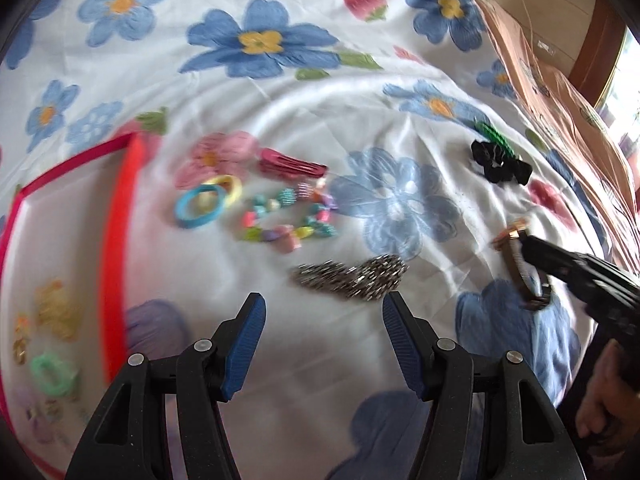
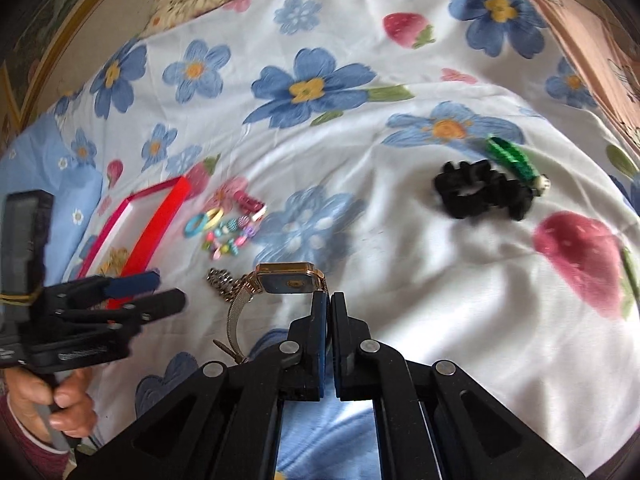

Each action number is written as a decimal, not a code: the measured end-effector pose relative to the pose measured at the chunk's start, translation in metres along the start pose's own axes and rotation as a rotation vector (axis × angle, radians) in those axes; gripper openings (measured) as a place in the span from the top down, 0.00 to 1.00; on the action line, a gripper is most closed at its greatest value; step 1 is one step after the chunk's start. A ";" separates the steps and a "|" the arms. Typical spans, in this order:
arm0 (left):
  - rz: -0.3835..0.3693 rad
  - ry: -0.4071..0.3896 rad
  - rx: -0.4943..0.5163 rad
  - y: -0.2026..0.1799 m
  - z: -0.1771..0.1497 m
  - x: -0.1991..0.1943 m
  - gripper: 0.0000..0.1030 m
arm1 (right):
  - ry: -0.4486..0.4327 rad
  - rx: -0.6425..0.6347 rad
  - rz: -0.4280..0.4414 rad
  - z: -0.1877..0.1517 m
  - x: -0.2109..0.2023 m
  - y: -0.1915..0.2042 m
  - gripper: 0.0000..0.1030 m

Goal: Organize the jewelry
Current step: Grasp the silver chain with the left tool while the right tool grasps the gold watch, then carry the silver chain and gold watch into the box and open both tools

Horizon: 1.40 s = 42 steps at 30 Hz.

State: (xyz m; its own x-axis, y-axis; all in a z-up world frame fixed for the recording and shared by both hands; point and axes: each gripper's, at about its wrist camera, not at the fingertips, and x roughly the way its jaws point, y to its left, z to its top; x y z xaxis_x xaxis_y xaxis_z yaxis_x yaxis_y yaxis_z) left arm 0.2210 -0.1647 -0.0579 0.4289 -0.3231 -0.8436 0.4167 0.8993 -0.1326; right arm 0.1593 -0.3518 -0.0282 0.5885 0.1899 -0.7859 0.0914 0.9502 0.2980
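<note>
Above the bedsheet (image 2: 400, 220) | right gripper (image 2: 329, 300) clamped on watch (image 2: 290, 280) | left gripper (image 1: 324, 316) spread apart | tray (image 1: 116, 248) contents blurred, perhaps hair ties

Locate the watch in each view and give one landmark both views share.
Left wrist: the watch is at right of centre, gripped by the right gripper coming in from the right edge.
Right wrist: the watch is at centre, its strap pinched in the shut jaws.
Shared landmark: the black scrunchie on the bedsheet.
</note>
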 end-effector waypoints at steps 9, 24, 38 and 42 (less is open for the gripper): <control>0.024 -0.013 0.064 -0.025 0.013 0.043 0.69 | -0.029 0.055 0.008 0.003 -0.009 -0.020 0.98; -0.042 -0.124 -0.025 0.011 -0.015 -0.042 0.81 | -0.021 0.021 0.093 0.004 -0.003 0.016 0.98; 0.011 -0.207 -0.161 0.078 -0.054 -0.117 0.81 | -0.003 -0.093 0.208 0.016 0.013 0.095 0.98; 0.031 -0.228 -0.194 0.094 -0.063 -0.132 0.81 | 0.008 -0.125 0.234 0.018 0.020 0.117 0.98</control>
State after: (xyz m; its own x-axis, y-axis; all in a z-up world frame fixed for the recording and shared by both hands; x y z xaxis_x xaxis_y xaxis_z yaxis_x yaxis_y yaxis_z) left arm 0.1528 -0.0194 0.0078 0.6167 -0.3329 -0.7133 0.2488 0.9422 -0.2246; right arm 0.1966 -0.2413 0.0010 0.5754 0.4094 -0.7080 -0.1466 0.9033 0.4032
